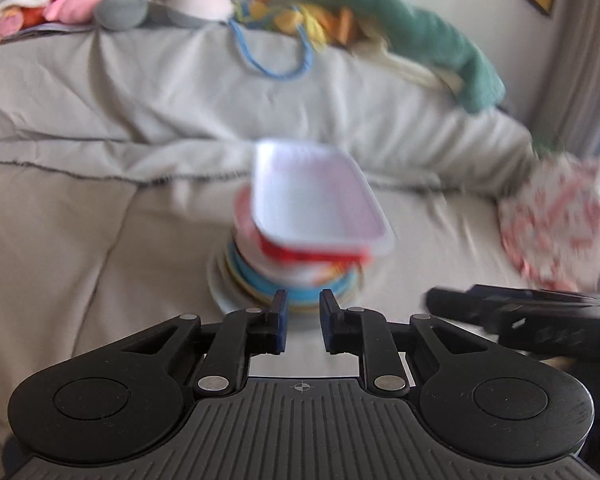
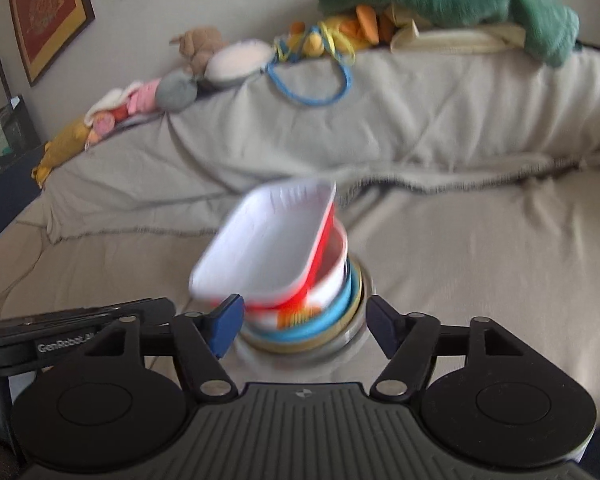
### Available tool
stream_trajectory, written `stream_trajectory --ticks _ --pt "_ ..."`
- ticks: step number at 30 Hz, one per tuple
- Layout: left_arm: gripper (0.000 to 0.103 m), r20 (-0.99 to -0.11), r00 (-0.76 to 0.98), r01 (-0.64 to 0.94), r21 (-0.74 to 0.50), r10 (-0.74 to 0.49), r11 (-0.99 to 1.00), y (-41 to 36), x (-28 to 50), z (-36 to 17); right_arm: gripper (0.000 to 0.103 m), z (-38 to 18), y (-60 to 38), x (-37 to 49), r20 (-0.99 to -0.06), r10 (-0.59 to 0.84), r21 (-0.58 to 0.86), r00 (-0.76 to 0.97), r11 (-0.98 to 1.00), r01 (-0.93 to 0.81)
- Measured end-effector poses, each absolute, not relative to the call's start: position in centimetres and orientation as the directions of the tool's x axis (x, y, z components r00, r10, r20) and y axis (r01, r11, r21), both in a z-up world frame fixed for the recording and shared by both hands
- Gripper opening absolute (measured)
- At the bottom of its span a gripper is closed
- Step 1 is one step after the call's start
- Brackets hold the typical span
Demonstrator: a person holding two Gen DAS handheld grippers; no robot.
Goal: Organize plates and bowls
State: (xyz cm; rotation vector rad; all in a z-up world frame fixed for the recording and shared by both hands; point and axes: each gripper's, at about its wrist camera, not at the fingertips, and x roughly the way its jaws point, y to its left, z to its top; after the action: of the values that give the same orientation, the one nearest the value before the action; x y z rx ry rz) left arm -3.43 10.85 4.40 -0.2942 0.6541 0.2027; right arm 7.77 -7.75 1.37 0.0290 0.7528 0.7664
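A stack of plates and bowls (image 1: 292, 280) stands on the grey sofa seat. A tilted white rectangular tray with a red outside (image 1: 316, 204) sits on top of a red-and-white bowl, above blue and yellow plates and a white plate at the bottom. The same stack (image 2: 300, 308) and tray (image 2: 268, 240) show in the right wrist view. My left gripper (image 1: 303, 322) is just in front of the stack, its jaws a narrow gap apart and empty. My right gripper (image 2: 306, 330) is open wide, its jaws either side of the stack's base, holding nothing.
The sofa back (image 1: 180, 92) carries plush toys (image 1: 120, 8), a green plush (image 1: 420, 28) and a blue cord (image 1: 276, 60). A red-and-white patterned cushion (image 1: 556, 224) lies at the right. The right gripper's body (image 1: 540, 316) shows at the right. Framed pictures (image 2: 48, 12) hang on the wall.
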Motion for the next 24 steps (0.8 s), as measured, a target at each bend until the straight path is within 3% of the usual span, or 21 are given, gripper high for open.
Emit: stream_trajectory --ticks 7,24 --pt "0.017 -0.664 0.743 -0.244 -0.150 0.085 0.958 6.7 -5.0 1.9 0.069 -3.3 -9.0 4.3 -0.707 0.557 0.241 0.437 0.769 -0.592" --pt "0.017 -0.710 0.696 -0.280 -0.129 0.108 0.951 6.8 -4.8 1.4 0.069 -3.6 -9.2 4.6 -0.723 0.526 0.233 0.449 0.797 -0.557"
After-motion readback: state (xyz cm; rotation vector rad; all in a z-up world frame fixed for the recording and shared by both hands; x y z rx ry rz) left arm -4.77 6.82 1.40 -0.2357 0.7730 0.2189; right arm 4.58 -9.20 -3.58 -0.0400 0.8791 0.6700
